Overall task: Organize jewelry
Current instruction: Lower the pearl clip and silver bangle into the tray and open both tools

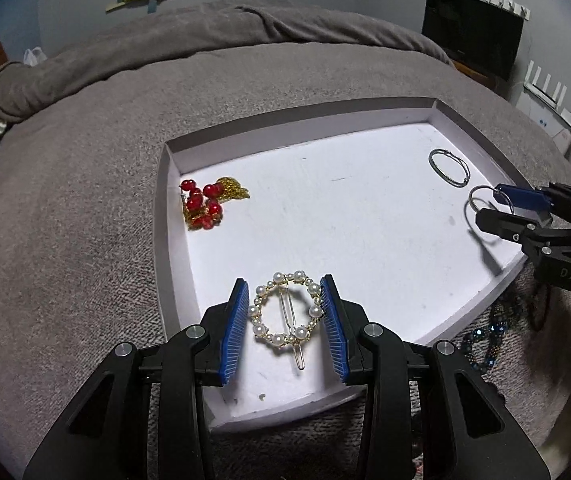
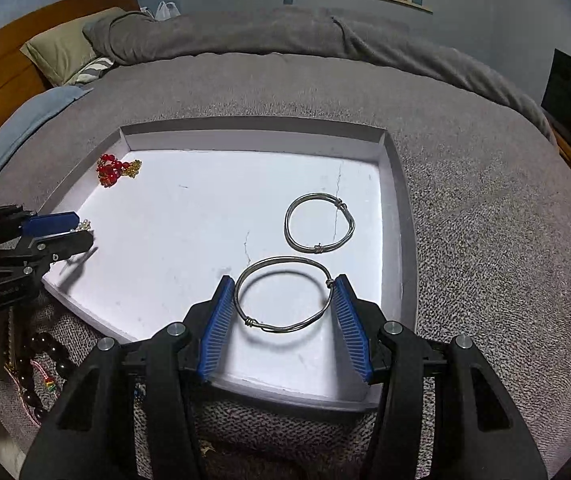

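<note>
Placing step. Left hand-held gripper clamps pearl hair clip low over white tray; right hand-held gripper clamps wire bangle, second bangle just beyond. Next, likely: release both gently.

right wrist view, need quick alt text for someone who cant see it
The right tongs hold a silver wire bangle between blue pads above a white tray on a grey bedspread. A second bangle lies further in, a red bead cluster sits at the far left corner, and the left tongs enter from the left.
</note>
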The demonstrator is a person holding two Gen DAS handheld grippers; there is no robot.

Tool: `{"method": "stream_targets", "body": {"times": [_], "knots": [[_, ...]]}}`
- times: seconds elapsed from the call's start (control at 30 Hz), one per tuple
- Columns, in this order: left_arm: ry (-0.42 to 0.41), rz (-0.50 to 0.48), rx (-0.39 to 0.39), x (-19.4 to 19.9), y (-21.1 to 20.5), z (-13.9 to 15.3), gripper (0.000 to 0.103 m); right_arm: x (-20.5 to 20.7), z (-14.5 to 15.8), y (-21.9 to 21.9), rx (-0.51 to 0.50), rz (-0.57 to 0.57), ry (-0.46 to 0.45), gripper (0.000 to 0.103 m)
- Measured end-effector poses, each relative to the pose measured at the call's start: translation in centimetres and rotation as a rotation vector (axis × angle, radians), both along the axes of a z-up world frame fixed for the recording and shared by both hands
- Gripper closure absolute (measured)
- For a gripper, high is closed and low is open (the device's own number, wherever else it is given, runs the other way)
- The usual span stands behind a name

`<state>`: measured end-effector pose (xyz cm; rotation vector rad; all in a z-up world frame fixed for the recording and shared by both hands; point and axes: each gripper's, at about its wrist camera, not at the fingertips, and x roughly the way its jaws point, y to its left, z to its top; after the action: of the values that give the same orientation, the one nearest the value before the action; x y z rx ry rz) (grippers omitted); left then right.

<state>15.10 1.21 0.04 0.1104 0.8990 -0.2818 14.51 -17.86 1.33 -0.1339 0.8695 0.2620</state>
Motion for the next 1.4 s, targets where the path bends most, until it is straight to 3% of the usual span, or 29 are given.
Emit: {"method": "stream_targets", "body": {"times": [1.2, 1.4], "knots": [[-0.019, -0.007, -0.013, -0.44, 0.56, 0.02, 0.063, -0.28, -0.09, -0.44, 0.011, 0.009, -0.012, 0.051], [-0.035, -0.016, -0.039, -0.7, 0.54, 0.43, 0.058, -0.28, 0.09, -0.51, 0.023, 0.007, -0.019, 0.051]]}}
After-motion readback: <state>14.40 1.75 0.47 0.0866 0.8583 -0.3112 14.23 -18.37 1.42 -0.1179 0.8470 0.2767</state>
